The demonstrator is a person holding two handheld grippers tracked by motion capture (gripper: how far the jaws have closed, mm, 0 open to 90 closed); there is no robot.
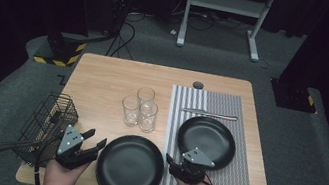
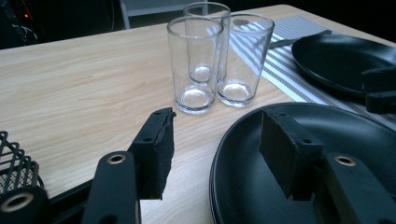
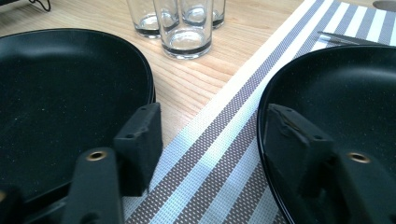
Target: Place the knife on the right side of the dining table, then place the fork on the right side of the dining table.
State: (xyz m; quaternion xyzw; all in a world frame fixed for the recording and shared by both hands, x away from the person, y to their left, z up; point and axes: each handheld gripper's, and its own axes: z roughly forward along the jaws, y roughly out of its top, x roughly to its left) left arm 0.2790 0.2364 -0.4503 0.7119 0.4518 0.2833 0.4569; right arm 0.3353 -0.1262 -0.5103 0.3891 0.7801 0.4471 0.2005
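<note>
Left gripper [image 1: 95, 146] sits at the near left of the worktop [image 1: 103, 82], just left of the near plate [image 1: 130, 168]. Fingers [image 2: 156, 149] spread wide and empty. In the left gripper view one finger stands over bare wood and the other over the plate's left rim; whether that one touches the rim cannot be told.

Right gripper [image 1: 172, 163] sits at the near right, between the two plates. Fingers [image 3: 140, 140] released, parted wide, gripping nothing. In the right gripper view the gap between them looks down on the striped mat [image 3: 224, 140]. One finger stands by the right edge of the near plate [image 3: 70, 102], the other over the near rim of the far plate [image 3: 336, 93]. Contact with either rim cannot be told.

Near plate: black, on bare wood at the front edge of the worktop, its right edge at the mat's border. Far plate [image 1: 206, 141]: black, on the mat.

Three clear glasses [image 1: 140, 109] stand bunched together mid-worktop, beyond the near plate. A knife [image 1: 209, 114] lies on the mat beyond the far plate. A wire basket [image 1: 49, 119] stands at the left edge, with utensils poking out.

No brand, label or writing is readable on anything.
</note>
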